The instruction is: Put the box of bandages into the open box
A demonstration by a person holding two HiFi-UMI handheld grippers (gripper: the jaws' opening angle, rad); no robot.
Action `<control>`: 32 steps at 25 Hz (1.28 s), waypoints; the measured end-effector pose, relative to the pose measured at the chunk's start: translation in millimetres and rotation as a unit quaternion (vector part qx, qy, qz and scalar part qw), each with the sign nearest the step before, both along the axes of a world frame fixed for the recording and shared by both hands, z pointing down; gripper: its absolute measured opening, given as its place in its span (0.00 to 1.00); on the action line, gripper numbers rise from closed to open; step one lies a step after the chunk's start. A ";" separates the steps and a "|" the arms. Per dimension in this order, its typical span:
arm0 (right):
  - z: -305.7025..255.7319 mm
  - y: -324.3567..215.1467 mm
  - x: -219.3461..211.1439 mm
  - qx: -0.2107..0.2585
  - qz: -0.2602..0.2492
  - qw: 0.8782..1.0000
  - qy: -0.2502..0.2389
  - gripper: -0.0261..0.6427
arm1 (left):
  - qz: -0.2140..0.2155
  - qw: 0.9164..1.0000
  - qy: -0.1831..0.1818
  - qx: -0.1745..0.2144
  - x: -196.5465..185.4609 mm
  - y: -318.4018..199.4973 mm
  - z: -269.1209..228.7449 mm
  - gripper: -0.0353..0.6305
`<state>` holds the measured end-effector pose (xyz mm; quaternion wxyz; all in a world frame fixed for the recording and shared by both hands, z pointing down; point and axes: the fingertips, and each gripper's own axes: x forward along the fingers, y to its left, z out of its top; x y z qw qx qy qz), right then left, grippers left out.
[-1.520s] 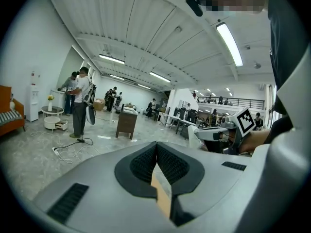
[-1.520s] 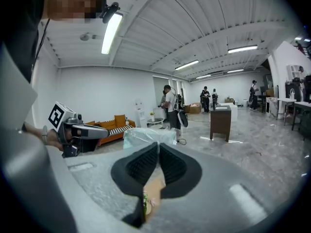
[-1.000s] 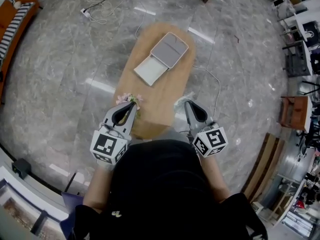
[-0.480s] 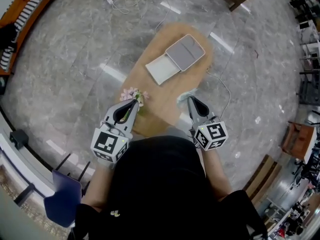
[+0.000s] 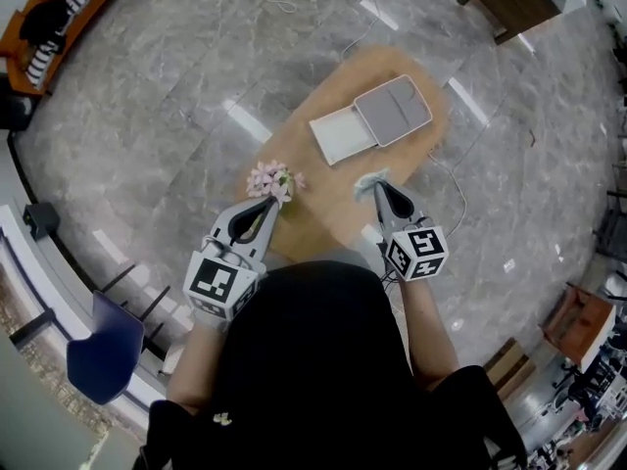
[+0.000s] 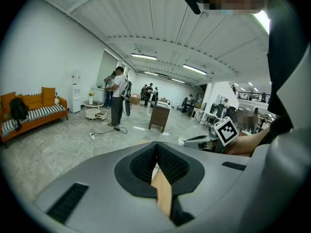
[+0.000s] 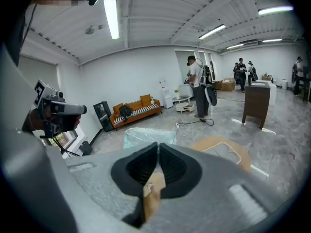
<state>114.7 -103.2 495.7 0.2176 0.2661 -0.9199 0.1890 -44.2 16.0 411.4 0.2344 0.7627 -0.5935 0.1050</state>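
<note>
The open box (image 5: 373, 121) lies on the far half of the oval wooden table (image 5: 313, 204), its white tray beside its grey lid; in the right gripper view it shows as open box (image 7: 222, 152). A pale teal, see-through packet (image 5: 368, 180) rests at the table's right edge, directly ahead of my right gripper (image 5: 378, 186), which is shut and empty. In the right gripper view the packet (image 7: 146, 136) sits just beyond the closed tips of the right gripper (image 7: 158, 145). My left gripper (image 5: 270, 202) is shut with nothing in it, next to pink flowers (image 5: 271, 178).
A blue chair (image 5: 102, 354) stands at lower left on the marble floor. A cable (image 5: 446, 179) trails off the table's right side. An orange sofa (image 7: 136, 110), a wooden cabinet (image 7: 256, 104) and standing people (image 7: 198, 87) are further off.
My right gripper has come down and forward to the pale packet at the table's right edge. The left gripper stays by the flowers. The head view has swung, shifting the table up and right.
</note>
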 end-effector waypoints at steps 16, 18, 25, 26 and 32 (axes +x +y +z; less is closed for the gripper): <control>86.7 -32.4 -20.1 -0.051 -0.075 0.995 0.039 0.05 | -0.086 0.995 0.001 -0.056 2.9 9.4 13.6 0.07; 98.6 -35.4 -21.5 -0.057 -0.082 0.994 0.049 0.05 | -0.095 0.993 0.005 -0.063 3.4 12.5 16.0 0.07; 139.9 -46.3 -30.1 -0.068 -0.105 0.989 0.081 0.05 | -0.122 0.989 0.007 -0.082 1.9 18.5 27.4 0.07; 144.6 -47.7 -31.5 -0.069 -0.108 0.988 0.084 0.05 | -0.125 0.989 0.008 -0.084 2.1 19.4 28.7 0.07; 172.9 -56.3 -39.1 -0.078 -0.121 0.984 0.103 0.05 | -0.118 0.989 -0.024 -0.088 -2.5 26.9 38.1 0.07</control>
